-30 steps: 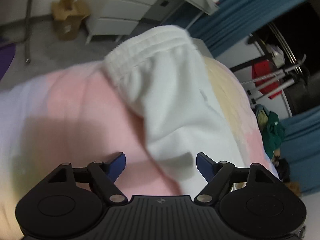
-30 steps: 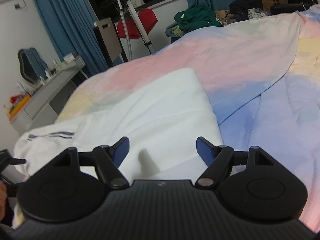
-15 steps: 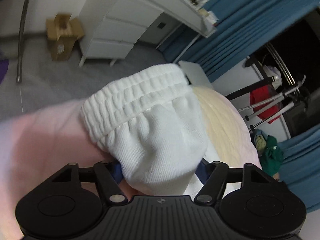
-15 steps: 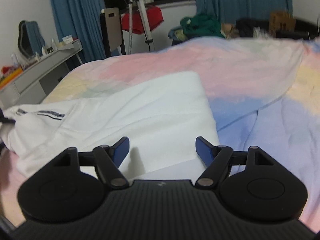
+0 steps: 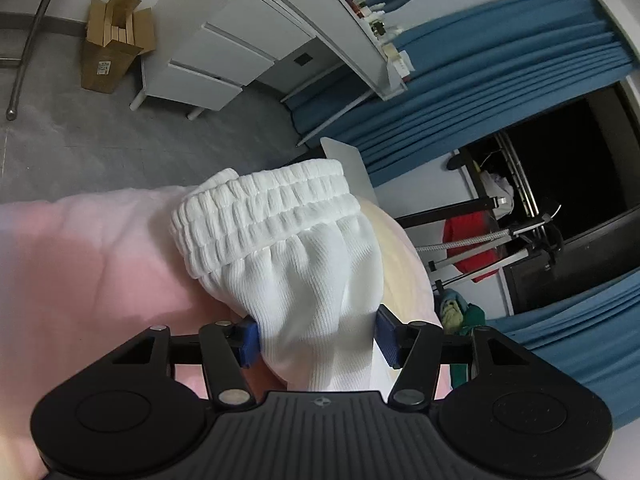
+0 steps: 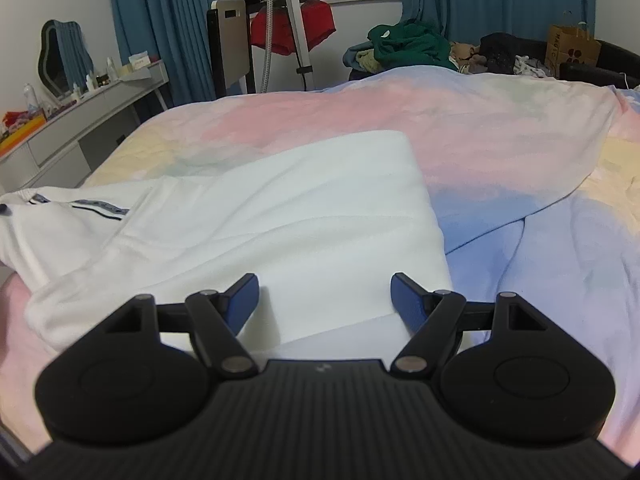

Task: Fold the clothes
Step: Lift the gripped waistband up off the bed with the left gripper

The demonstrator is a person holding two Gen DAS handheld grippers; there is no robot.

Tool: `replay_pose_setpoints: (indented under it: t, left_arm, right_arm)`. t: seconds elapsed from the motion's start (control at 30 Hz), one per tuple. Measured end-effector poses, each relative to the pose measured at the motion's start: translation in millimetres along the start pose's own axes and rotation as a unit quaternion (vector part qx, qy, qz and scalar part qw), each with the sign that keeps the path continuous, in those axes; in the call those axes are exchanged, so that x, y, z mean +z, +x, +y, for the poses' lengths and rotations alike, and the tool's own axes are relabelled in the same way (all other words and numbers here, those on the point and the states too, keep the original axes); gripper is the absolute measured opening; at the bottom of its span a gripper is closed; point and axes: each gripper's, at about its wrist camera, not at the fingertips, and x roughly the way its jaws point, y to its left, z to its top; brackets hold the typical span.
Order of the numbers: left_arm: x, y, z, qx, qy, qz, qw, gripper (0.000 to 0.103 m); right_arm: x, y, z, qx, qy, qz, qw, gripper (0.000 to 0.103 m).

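Observation:
White trousers (image 6: 280,216) lie spread on the pastel bedspread (image 6: 480,128), the far end folded over. Their ribbed elastic waistband (image 5: 264,212) rises in the left wrist view. My left gripper (image 5: 318,338) has its blue pads pressed against a bunch of the white cloth just below the waistband and holds it lifted off the bed. My right gripper (image 6: 324,296) is open and empty, hovering low over the near edge of the trousers. A dark striped trim (image 6: 96,206) shows at the trousers' left end.
A grey drawer desk (image 5: 224,52) and a cardboard box (image 5: 112,40) stand on the floor beyond the bed's edge. Blue curtains (image 6: 160,24), a tripod with a red cloth (image 6: 292,24), and a pile of clothes (image 6: 404,44) lie beyond the bed.
My left gripper has closed onto the waistband end of the trousers and lifted it up from the bed. My right gripper has stayed open over the trousers, shifting only slightly.

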Motion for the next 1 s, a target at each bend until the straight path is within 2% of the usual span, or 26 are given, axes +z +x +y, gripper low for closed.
replay_pose_setpoints:
  t: [0.27, 0.43, 0.5, 0.53, 0.63, 0.73, 0.77, 0.87, 1.0]
  left_arm:
    - [-1, -10, 0, -0.033, 0.023, 0.008, 0.9992, 0.065]
    - [-7, -18, 1, -0.040, 0.009, 0.018, 0.9990, 0.068]
    - [-10, -21, 1, -0.043, 0.005, 0.024, 0.9988, 0.075]
    - [-11, -19, 1, -0.039, 0.010, 0.035, 0.9986, 0.082]
    - [-16, -9, -1, -0.027, 0.029, 0.075, 0.9964, 0.082]
    - [-25, 5, -6, -0.012, 0.055, 0.124, 0.9906, 0.082]
    - [-27, 8, -5, -0.014, 0.052, 0.130, 0.9901, 0.082]
    - [-28, 10, -2, -0.026, 0.040, 0.120, 0.9916, 0.082]
    - [-21, 1, 19, -0.038, -0.026, 0.080, 0.9957, 0.082]
  right_arm:
    - [0, 1, 2, 0.001, -0.002, 0.002, 1.000, 0.075]
    - [-1, 3, 2, 0.007, 0.002, 0.006, 1.000, 0.074]
    - [-2, 4, 3, 0.008, 0.001, 0.010, 1.000, 0.074]
    - [-2, 5, 4, 0.008, -0.001, 0.010, 1.000, 0.074]
    - [-2, 5, 5, 0.008, -0.003, 0.010, 1.000, 0.075]
    - [-2, 6, 5, 0.009, -0.001, 0.011, 1.000, 0.074]
    - [-2, 6, 4, 0.009, 0.000, 0.011, 1.000, 0.074]
    - [-2, 6, 4, 0.011, 0.005, 0.011, 1.000, 0.074]
    - [-2, 5, 4, 0.015, 0.011, 0.010, 1.000, 0.074]
